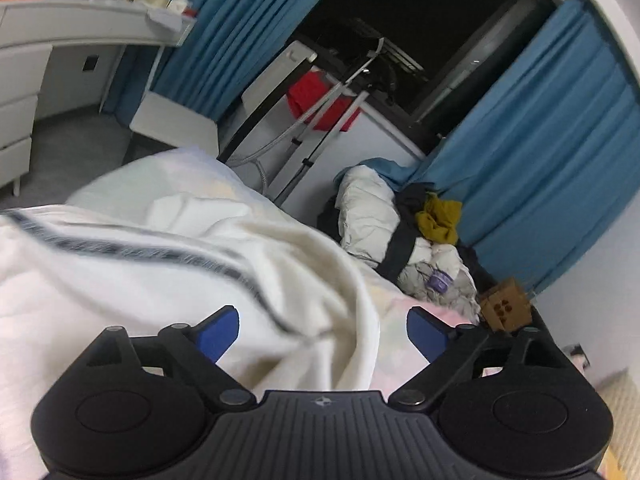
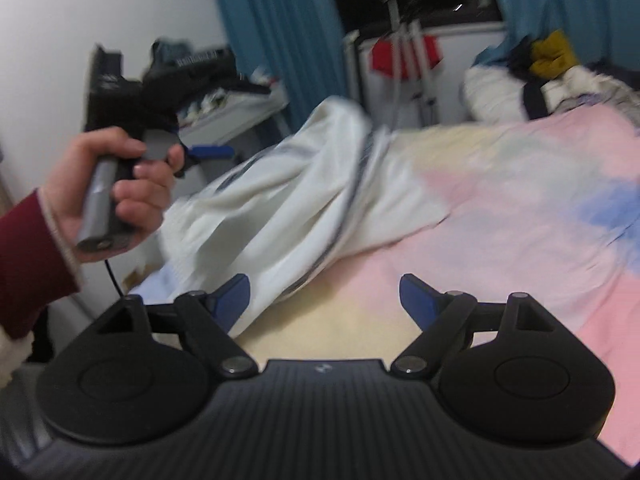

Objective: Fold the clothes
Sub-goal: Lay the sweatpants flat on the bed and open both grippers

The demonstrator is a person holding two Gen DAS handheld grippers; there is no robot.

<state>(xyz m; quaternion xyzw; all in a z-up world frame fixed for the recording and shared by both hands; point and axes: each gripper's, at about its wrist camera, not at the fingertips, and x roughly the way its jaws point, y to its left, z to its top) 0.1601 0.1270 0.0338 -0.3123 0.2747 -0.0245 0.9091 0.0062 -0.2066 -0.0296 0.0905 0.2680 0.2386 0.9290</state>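
Both jaws gape empty as the white striped garment [image 2: 304,200] lies heaped along the bed's [image 2: 520,216] left edge (nearer the left gripper [image 1: 322,334] than the right gripper [image 2: 324,300]).

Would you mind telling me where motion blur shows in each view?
Left wrist view: the white dark-striped garment smears, while the blue curtains stay fairly crisp. Right wrist view: the garment, the pastel bedsheet and the hand are all smeared.

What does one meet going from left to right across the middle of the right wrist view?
Red sleeve → hand holding the left gripper → white striped garment → pink pastel bedsheet.
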